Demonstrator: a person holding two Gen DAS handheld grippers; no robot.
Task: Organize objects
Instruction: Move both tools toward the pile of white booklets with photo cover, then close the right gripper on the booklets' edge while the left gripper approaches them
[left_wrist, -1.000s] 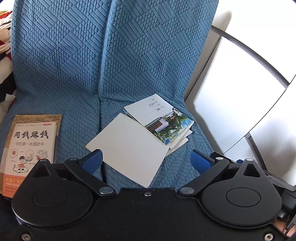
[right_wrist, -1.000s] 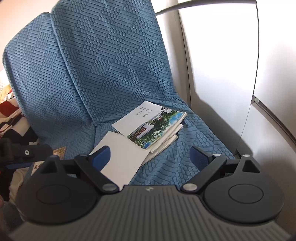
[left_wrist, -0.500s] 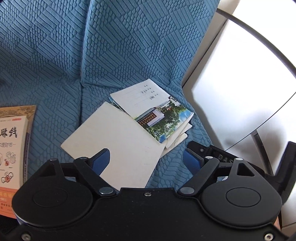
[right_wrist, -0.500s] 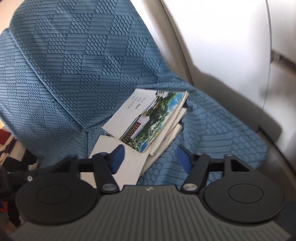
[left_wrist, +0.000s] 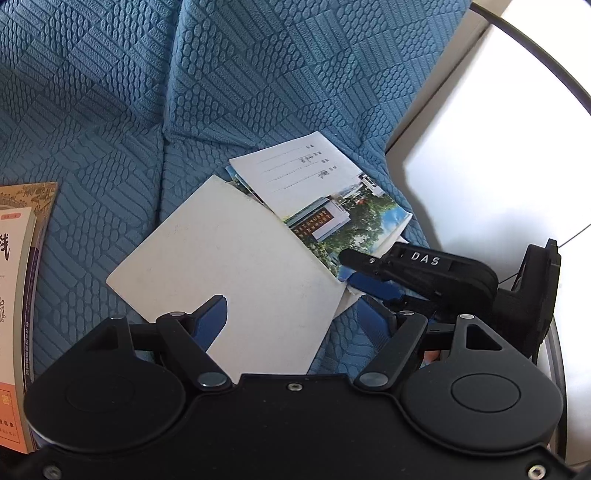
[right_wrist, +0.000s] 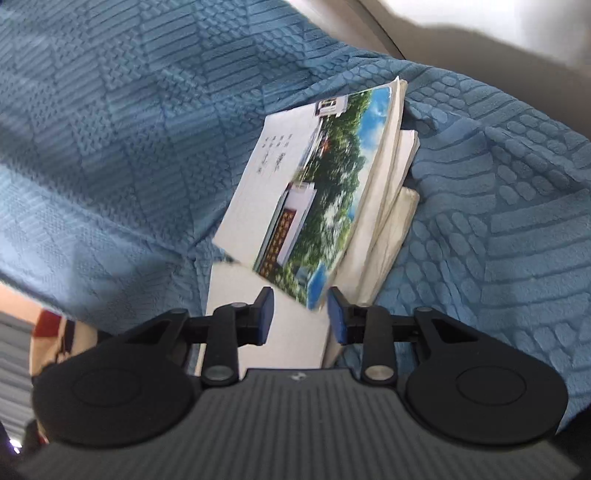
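A pile of thin booklets lies on the blue seat cushion (left_wrist: 110, 184). On top is a notebook with a photo cover (left_wrist: 321, 199) (right_wrist: 314, 192). A plain white booklet (left_wrist: 236, 266) (right_wrist: 266, 332) sticks out from under it. My left gripper (left_wrist: 295, 317) hovers over the white booklet's near edge with its jaws wide and closing, pads clear of the paper. My right gripper (right_wrist: 300, 314) (left_wrist: 347, 266) comes in from the right. Its jaws are narrow and closing, and the photo notebook's near corner sits between the pads without being pinched.
An orange-covered book (left_wrist: 18, 295) lies on the seat to the left. A white panel (left_wrist: 498, 147) stands close on the right of the cushion. The blue backrest (left_wrist: 258, 55) rises behind the pile. Red and white fabric (right_wrist: 55, 339) shows at the lower left in the right wrist view.
Both grippers came down and closer to the pile. The right gripper rolled, narrowed its jaws around the notebook's corner, and entered the left wrist view. The left jaws narrowed a little.
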